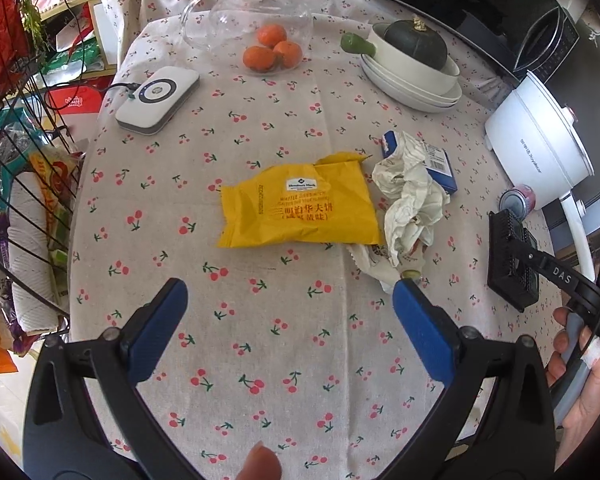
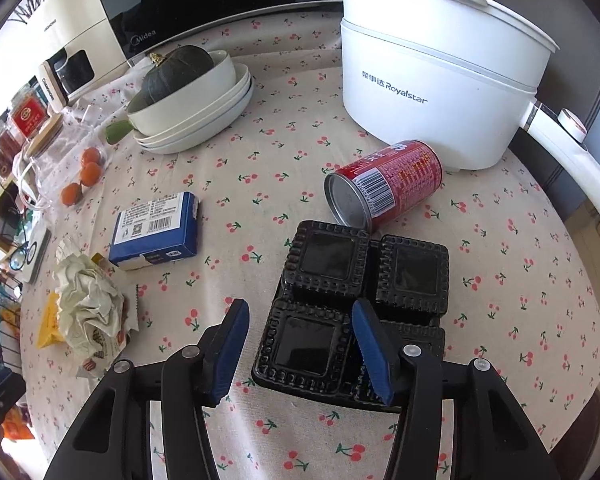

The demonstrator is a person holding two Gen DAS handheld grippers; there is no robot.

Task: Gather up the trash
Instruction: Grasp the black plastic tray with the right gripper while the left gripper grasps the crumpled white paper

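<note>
My left gripper hangs open over bare cherry-print cloth. Just beyond it lie a yellow snack wrapper, crumpled white paper and a blue box. The right fingertip is close to a torn wrapper beside the paper. In the right wrist view my right gripper is half closed around the near-left cell of a black plastic tray. The left pad stands slightly clear of the tray edge. A red can lies on its side behind the tray. The box and paper are to the left.
A white electric pot stands behind the can, its handle reaching along the right edge. Stacked white dishes hold a dark squash. At the back are a glass jar with oranges and a white device. A wire rack stands left of the table.
</note>
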